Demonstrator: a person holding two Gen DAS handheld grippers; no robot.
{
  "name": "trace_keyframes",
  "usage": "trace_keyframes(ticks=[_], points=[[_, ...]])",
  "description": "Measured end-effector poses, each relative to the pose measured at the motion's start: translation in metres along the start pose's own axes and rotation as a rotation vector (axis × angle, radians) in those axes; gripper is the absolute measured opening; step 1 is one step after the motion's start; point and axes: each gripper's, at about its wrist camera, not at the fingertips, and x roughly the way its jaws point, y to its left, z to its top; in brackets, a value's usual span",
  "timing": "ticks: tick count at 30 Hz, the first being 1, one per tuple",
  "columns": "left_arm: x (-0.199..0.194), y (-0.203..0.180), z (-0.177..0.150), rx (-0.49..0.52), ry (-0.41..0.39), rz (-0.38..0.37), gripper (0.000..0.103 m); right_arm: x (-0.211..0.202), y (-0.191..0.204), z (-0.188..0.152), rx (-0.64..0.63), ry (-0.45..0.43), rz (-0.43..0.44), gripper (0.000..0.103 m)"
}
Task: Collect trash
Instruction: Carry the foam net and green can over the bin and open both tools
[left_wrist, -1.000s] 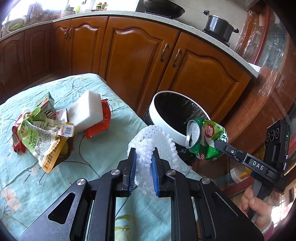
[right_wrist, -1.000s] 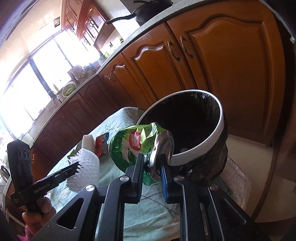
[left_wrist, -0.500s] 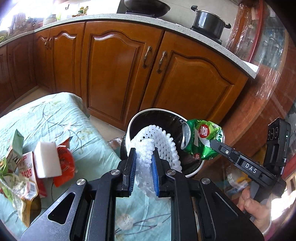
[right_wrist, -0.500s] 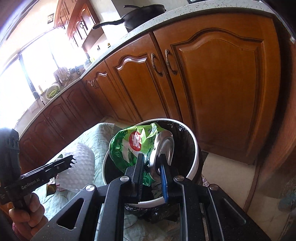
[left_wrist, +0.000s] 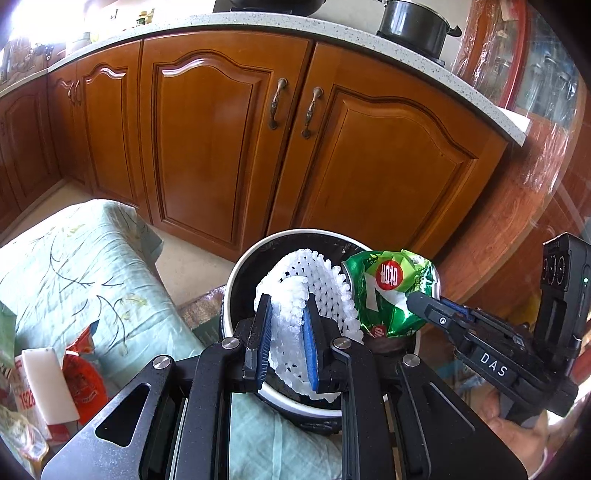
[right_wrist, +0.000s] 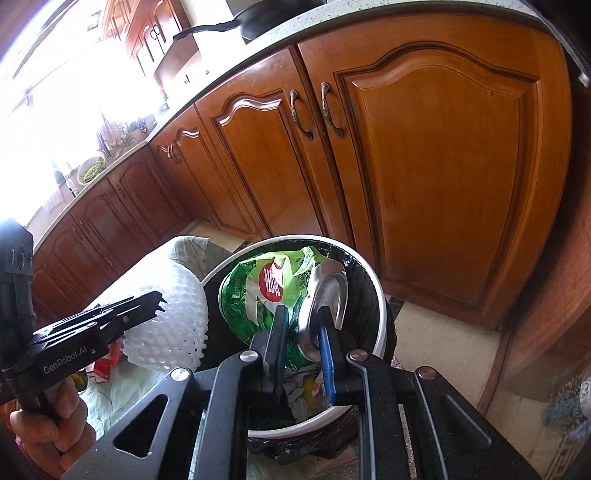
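My left gripper has its jaws pinching a white foam net sleeve over the near side of the trash bin. My right gripper pinches a crushed green can above the bin's open mouth, just right of the sleeve.
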Motion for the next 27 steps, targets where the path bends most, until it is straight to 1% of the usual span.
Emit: trace_keyframes(ticks=[8,11,13,14,15,16,17,18,19,20,21,22,23,24,27], points=[[0.019,-0.006,0.001,0.010,0.034,0.009,0.015,0.014,0.002,0.008,-0.002,0.025,-0.014,0.015],[0.024,-0.009,0.001,0.015,0.045,0.010,0.018,0.017,0.000,0.011,0.003,0.031,-0.021,0.019],[0.027,-0.011,0.001,0.020,0.051,0.017,0.025,0.016,-0.002,0.012,0.014,0.028,-0.019,0.019],[0.027,-0.011,0.001,0.018,0.052,0.019,0.034,0.015,-0.004,0.011,0.020,0.024,-0.015,0.019],[0.027,-0.010,0.000,0.014,0.051,0.021,0.046,0.013,-0.004,0.010,0.027,0.018,-0.010,0.021],[0.025,-0.009,-0.001,0.010,0.045,0.021,0.052,0.010,-0.005,0.009,0.036,0.011,-0.005,0.024],[0.023,-0.008,-0.003,0.004,0.038,0.023,0.058,0.007,-0.005,0.007,0.045,0.002,0.000,0.032],[0.020,-0.006,-0.004,-0.001,0.034,0.024,0.060,0.005,-0.006,0.004,0.058,-0.005,0.010,0.050],[0.017,-0.005,-0.007,-0.008,0.032,0.023,0.061,0.003,-0.007,0.001,0.072,-0.011,0.026,0.058],[0.013,-0.002,-0.009,-0.018,0.031,0.022,0.064,0.000,-0.006,-0.003,0.086,-0.021,0.045,0.068],[0.009,0.001,-0.013,-0.030,0.027,0.020,0.065,-0.002,-0.004,-0.007,0.093,-0.029,0.059,0.074],[0.003,0.003,-0.016,-0.043,0.021,0.018,0.065,-0.004,-0.001,-0.012,0.097,-0.038,0.070,0.078],[-0.004,0.006,-0.022,-0.055,0.012,0.014,0.065,-0.006,0.002,-0.017,0.100,-0.044,0.081,0.085],[-0.010,0.008,-0.026,-0.064,0.003,0.015,0.065,-0.008,0.006,-0.023,0.106,-0.049,0.092,0.088],[-0.035,0.016,-0.044,-0.091,-0.035,0.027,0.067,-0.011,0.020,-0.037,0.113,-0.044,0.130,0.089]])
